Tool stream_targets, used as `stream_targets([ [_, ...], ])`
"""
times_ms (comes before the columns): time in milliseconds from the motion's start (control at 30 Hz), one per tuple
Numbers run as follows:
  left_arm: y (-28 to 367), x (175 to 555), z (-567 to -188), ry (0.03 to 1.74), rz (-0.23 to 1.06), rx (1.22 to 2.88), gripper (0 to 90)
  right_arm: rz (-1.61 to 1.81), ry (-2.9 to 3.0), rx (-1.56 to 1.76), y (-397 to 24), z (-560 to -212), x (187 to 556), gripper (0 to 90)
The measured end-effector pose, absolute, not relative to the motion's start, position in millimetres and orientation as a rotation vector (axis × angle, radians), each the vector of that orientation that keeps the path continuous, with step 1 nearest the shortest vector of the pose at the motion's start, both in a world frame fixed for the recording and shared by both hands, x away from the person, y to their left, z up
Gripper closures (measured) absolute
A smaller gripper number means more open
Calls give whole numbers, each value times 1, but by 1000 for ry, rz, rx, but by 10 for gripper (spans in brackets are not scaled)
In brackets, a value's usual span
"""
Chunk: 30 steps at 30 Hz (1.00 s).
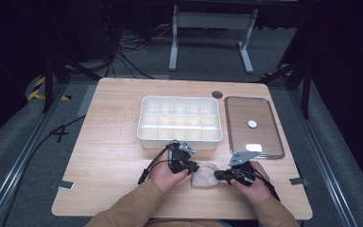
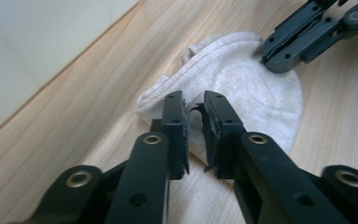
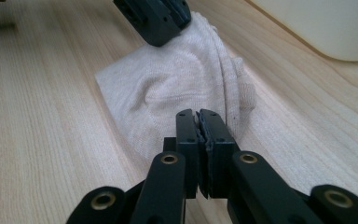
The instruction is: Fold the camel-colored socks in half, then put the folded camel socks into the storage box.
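A pale beige sock (image 1: 206,175) lies crumpled on the wooden table (image 1: 113,142) near its front edge, between my two grippers. My left gripper (image 1: 196,167) is at the sock's left end. Its jaws (image 2: 194,105) stand a little apart over the sock's (image 2: 247,84) edge, and the pads do not press the cloth. My right gripper (image 1: 218,175) meets the sock's right end. Its jaws (image 3: 198,119) are closed together, pinching the fabric (image 3: 168,88). The right gripper (image 2: 270,58) touches the sock's far end in the left gripper view. The left gripper (image 3: 161,25) sits at the sock's far end in the right gripper view.
A white tray (image 1: 179,138) divided into several compartments stands just beyond the grippers. Right of it lies a clear lid (image 1: 243,111) with a small white disc (image 1: 252,124) on it. A dark round cap (image 1: 217,94) sits near the table's back edge.
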State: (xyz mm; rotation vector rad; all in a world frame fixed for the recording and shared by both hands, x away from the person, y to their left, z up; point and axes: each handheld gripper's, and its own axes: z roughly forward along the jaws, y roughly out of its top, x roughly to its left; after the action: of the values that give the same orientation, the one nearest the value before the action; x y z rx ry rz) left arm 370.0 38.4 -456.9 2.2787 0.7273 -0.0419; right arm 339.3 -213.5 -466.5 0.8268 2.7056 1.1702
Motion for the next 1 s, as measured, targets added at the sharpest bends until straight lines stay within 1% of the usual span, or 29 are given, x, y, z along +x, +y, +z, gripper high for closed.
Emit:
stream_targets([
  [100, 44, 368, -453, 730, -16, 2299, 722, 1159, 2704, 821, -213, -466, 340, 870],
  [300, 54, 362, -451, 738, -35, 2294, 675, 1158, 2689, 811, -214, -464, 342, 874],
  [567, 58, 356, -445, 742, -61, 2266, 644, 1171, 2673, 813, -215, -461, 341, 878],
  [1000, 58, 346, -446, 724, -82, 2290, 614, 1209, 2672, 750, -205, -453, 335, 881],
])
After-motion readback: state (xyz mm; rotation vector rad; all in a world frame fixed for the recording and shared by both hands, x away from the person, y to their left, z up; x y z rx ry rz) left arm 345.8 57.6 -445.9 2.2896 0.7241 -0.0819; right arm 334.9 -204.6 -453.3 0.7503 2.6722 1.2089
